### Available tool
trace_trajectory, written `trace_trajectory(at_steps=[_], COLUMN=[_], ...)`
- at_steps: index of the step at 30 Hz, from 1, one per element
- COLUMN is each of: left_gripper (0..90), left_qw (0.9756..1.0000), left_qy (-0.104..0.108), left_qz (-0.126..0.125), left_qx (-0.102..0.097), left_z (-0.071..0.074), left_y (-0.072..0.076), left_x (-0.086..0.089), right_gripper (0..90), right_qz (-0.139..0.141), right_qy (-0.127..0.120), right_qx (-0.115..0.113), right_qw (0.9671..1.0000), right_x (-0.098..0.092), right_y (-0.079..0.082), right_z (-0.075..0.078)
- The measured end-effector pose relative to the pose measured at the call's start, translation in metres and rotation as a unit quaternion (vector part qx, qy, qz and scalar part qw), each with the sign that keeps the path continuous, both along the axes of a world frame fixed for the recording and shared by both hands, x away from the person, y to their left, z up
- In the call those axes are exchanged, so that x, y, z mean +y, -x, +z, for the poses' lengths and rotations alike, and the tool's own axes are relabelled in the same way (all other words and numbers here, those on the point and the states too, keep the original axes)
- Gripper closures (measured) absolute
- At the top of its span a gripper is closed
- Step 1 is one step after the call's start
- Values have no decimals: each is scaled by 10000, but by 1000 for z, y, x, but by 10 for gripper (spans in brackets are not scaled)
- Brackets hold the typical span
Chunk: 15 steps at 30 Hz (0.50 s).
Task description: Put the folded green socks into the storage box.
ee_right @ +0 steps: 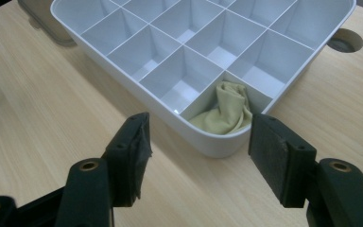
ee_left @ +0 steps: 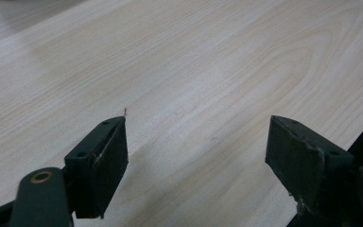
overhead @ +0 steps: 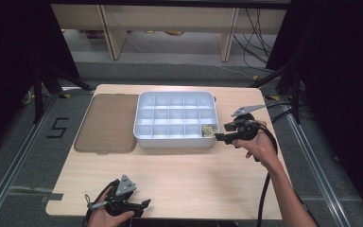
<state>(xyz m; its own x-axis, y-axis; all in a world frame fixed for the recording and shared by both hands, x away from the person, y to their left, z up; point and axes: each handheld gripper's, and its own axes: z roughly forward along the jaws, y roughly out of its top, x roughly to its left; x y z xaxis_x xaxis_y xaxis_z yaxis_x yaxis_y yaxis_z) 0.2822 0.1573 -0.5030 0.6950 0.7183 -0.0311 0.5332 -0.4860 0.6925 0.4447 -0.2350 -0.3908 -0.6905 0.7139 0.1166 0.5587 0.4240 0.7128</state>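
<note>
Beside the white divided tray [overhead: 144,137], the person's right arm reaches forward, holding the right gripper [ee_right: 196,146] level at the near right corner compartment; its jaws stand spread, nothing between them; the yellow cloth [ee_right: 227,113] lies crumpled there, just beyond them; the left gripper [ee_left: 196,142] rests spread over bare table [ee_left: 217,71].

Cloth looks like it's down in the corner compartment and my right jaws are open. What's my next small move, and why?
Probably draw the right gripper back from the white divided tray. The yellowish cloth lies bunched inside the corner compartment, the jaws stand open just outside the tray wall with nothing between them, so the placing looks finished. The left gripper rests open over bare table.
</note>
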Motion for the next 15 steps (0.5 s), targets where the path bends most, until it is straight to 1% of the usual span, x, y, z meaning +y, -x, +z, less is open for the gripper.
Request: trace_trajectory(at_steps=[1, 2, 3, 4, 5, 6, 7, 8, 9, 10, 11, 12, 13, 14, 15], left_gripper=[210, 210, 210, 210, 210, 210, 210, 210, 210, 210, 210, 210, 210, 210, 210], left_qw=[10000, 10000, 10000, 10000, 10000, 10000, 10000, 10000, 10000, 10000, 10000, 10000, 10000, 10000, 10000], left_qy=[-1, -1, 16, 38, 35, 22, 22, 23, 25, 9, 17, 10, 10, 34, 34], left_qz=[6, 6, 14, 67, 63, 50, 50, 57, 51, 6, -3, 4, 4, 53, 41], left_qx=[5, 5, -1, 19, 20, 18, 18, 19, 17, -8, -9, -8, -8, 15, 13], left_z=[0, 0, 0, 0, 0, 0, 0, 0, 0, 0, 0, 0, 0, 0, 0], left_y=[0, 0, 0, 0, 0, 0, 0, 0, 0, 0, 0, 0, 0, 1, 0], left_x=[0, 0, 0, 0, 0, 0, 0, 0, 0, 0, 1, 1, 1, 0, 0], right_gripper=[391, 391, 388, 377, 377, 373, 368, 368, 367, 368, 367, 366, 366, 365, 365], right_qz=[-52, -52, 20, 34, 40, 21, 33, -54, 75, 62, 31, 82, 82, 82, -19], right_qy=[-41, -41, 56, 4, 51, -30, 39, -37, 46, 22, -71, 27, 27, 12, -135], right_qx=[75, 75, 32, 6, 65, -83, 17, -2, -25, -78, -50, -50, -50, -65, -125], right_qw=[9999, 9999, 10000, 10000, 10000, 10000, 10000, 10000, 10000, 9999, 10000, 9999, 9999, 9999, 9998], right_x=[1, 1, 0, 0, 0, 0, 0, 1, 0, 0, 0, -1, -1, -1, 0], right_y=[3, 3, 4, 7, 9, 9, 11, 12, 13, 14, 15, 16, 16, 18, 21], right_z=[-1, -1, -1, -3, -3, -5, -4, -6, -5, -6, -7, -6, -6, -8, -11])
